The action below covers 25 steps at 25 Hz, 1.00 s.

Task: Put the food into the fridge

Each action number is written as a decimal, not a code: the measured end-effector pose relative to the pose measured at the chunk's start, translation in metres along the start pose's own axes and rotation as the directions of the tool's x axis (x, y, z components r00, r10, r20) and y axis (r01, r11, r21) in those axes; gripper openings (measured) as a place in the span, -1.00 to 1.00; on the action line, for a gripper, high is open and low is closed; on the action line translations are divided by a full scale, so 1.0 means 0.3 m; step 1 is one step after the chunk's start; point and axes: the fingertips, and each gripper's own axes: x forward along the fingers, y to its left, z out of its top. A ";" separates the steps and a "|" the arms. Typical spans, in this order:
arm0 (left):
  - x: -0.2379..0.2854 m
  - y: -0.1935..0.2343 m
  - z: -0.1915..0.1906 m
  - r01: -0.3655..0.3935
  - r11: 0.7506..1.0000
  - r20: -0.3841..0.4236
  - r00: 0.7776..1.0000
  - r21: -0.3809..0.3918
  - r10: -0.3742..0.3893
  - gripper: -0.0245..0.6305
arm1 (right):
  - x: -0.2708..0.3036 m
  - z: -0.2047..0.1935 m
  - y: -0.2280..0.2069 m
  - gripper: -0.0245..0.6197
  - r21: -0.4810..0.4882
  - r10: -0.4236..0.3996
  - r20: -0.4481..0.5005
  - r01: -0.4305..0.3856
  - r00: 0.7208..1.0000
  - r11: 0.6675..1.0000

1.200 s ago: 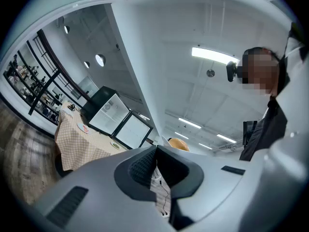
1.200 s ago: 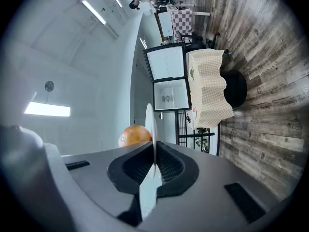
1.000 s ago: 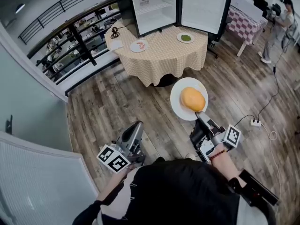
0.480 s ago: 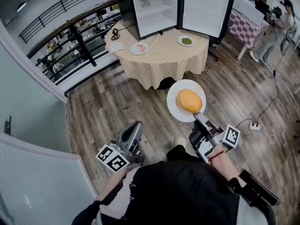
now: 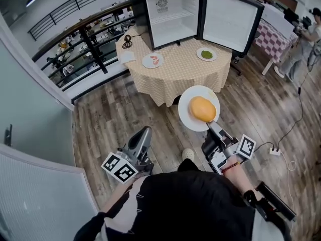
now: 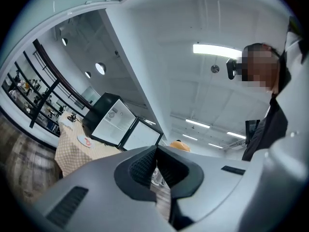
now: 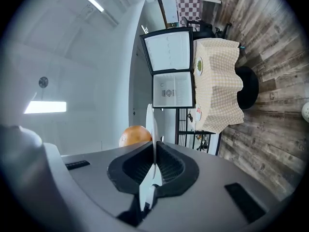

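Observation:
My right gripper (image 5: 211,126) is shut on the near rim of a white plate (image 5: 188,118) that carries a round orange piece of food (image 5: 202,109). In the right gripper view the plate (image 7: 153,129) stands edge-on between the pads, with the orange food (image 7: 135,135) to its left. My left gripper (image 5: 145,132) is held low at the left, shut and empty; its pads (image 6: 145,162) meet. Ahead, the open fridge (image 5: 173,14) stands on a round table (image 5: 175,77) with a checked cloth.
On the table lie a plate of shrimp (image 5: 153,60) and a plate of green food (image 5: 206,54). The fridge door (image 5: 228,15) swings open to the right. A railing (image 5: 85,39) runs at the left. A person (image 5: 315,31) stands far right; a power strip (image 5: 275,151) lies on the wooden floor.
The table and fridge have come closer and lower in the head view. The plate stays in my right gripper's grip. The left gripper has hardly moved.

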 end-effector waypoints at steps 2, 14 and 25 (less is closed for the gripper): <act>0.063 0.048 0.010 -0.018 1.000 0.013 1.000 -0.009 0.018 -0.88 | 0.050 0.074 -0.030 -0.84 0.011 -0.005 -0.004 0.005 1.000 1.000; 0.572 0.282 0.012 -0.142 0.980 0.020 0.989 -0.137 0.146 -0.88 | 0.363 0.588 -0.125 -0.84 0.003 -0.088 -0.070 0.088 0.994 0.996; 0.641 0.335 -0.001 -0.166 0.981 0.072 0.982 -0.105 0.174 -0.88 | 0.410 0.746 -0.247 -0.84 -0.013 -0.090 -0.107 0.090 0.990 0.996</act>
